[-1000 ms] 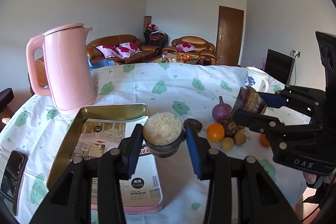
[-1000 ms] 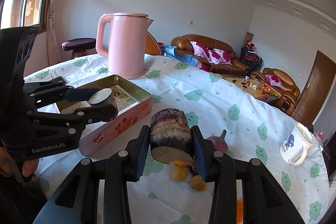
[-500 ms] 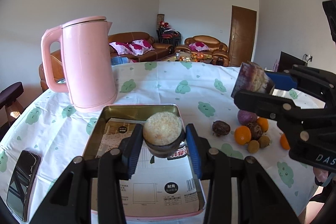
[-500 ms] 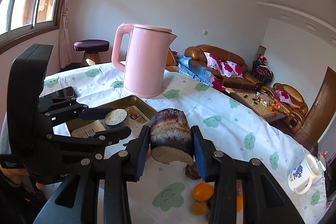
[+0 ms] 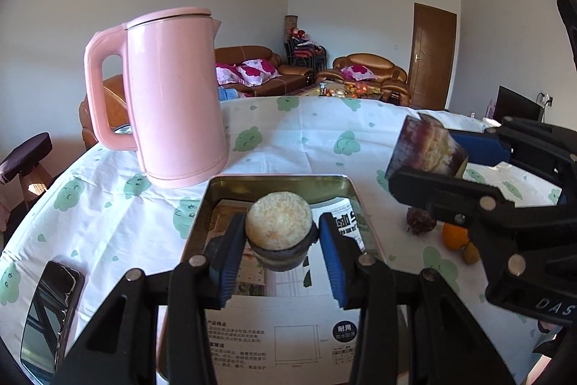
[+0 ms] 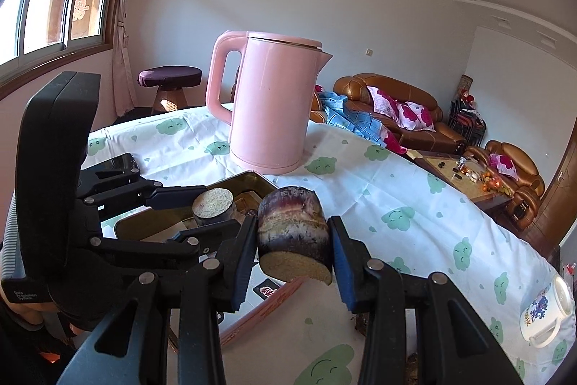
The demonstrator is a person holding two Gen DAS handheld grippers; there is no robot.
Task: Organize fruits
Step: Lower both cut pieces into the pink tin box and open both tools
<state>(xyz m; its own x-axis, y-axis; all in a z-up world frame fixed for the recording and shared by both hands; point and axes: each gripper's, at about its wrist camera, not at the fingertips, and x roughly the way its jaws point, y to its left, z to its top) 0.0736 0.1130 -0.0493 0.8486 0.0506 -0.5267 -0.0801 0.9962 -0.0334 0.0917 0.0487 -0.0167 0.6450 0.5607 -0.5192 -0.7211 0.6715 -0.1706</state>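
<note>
A home living room is being shown. Brown leather sofas with pink floral cushions are being seen behind a cloth-covered table, and a pink kettle is being displayed beside a wooden door.

A short sugarcane piece, pale cut face up, hangs over the open tin. A second, purple-skinned sugarcane chunk hangs just beside the tin's right edge.
</note>
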